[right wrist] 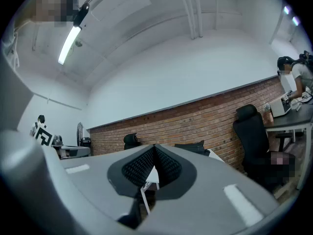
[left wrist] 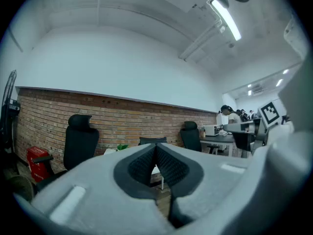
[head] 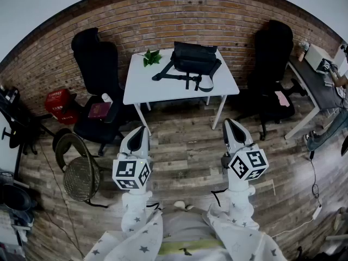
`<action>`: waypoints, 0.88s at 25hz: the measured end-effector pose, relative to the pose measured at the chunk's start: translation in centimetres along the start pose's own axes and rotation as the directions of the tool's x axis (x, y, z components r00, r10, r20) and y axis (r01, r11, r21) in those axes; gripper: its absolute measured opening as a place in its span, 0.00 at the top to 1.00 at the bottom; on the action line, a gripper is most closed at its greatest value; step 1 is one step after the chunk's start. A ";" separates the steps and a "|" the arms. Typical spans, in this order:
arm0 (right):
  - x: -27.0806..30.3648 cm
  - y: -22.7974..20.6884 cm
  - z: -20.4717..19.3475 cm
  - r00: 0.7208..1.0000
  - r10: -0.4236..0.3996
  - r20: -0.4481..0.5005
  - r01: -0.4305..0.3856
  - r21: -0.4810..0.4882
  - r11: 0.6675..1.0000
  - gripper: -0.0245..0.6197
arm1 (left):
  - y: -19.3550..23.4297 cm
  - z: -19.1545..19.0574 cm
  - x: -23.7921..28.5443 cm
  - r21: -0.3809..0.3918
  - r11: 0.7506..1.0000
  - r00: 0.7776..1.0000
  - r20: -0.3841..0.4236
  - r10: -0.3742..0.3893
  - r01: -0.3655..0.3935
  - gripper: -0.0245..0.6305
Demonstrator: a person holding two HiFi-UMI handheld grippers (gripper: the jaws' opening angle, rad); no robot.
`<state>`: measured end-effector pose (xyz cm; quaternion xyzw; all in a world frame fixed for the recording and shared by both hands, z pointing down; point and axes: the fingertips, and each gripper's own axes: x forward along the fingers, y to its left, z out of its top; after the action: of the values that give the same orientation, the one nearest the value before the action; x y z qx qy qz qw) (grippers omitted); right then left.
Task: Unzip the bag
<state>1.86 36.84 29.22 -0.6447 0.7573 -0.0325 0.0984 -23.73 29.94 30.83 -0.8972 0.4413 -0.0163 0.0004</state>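
Left claw [head: 142, 129] and right claw [head: 228, 122], closed and empty, hover far from the bag [head: 194, 58] on the tabletop [head: 142, 87]; the approach likely comes first.

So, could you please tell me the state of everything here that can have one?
Bag, lying on the table, untouched; zip too small to tell.
Strap, loose, trailing across the table.
Left hand-held gripper, shut, empty, short of the table.
Right hand-held gripper, shut, empty, short of the table.
Plant, on the table's back corner, beside the bag.
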 end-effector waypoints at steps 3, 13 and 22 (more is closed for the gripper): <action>-0.2 -0.2 0.1 1.000 -0.003 -0.002 0.004 0.002 1.000 0.95 | -0.1 0.1 0.0 -0.003 1.000 1.000 -0.002 0.001 -0.001 0.96; -1.7 -1.6 0.4 1.000 -0.022 0.006 0.022 0.026 0.999 0.95 | -1.6 0.2 0.0 -0.022 1.000 1.000 -0.003 0.000 -0.001 0.96; -3.9 -3.0 -0.2 1.000 -0.011 0.012 0.011 0.042 0.999 0.95 | -5.0 -0.8 -0.4 -0.043 0.999 0.999 -0.029 -0.032 0.030 0.96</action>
<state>5.30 40.15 30.40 -0.6468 0.7524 -0.0450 0.1165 -20.02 33.27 31.68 -0.9034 0.4276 -0.0200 -0.0254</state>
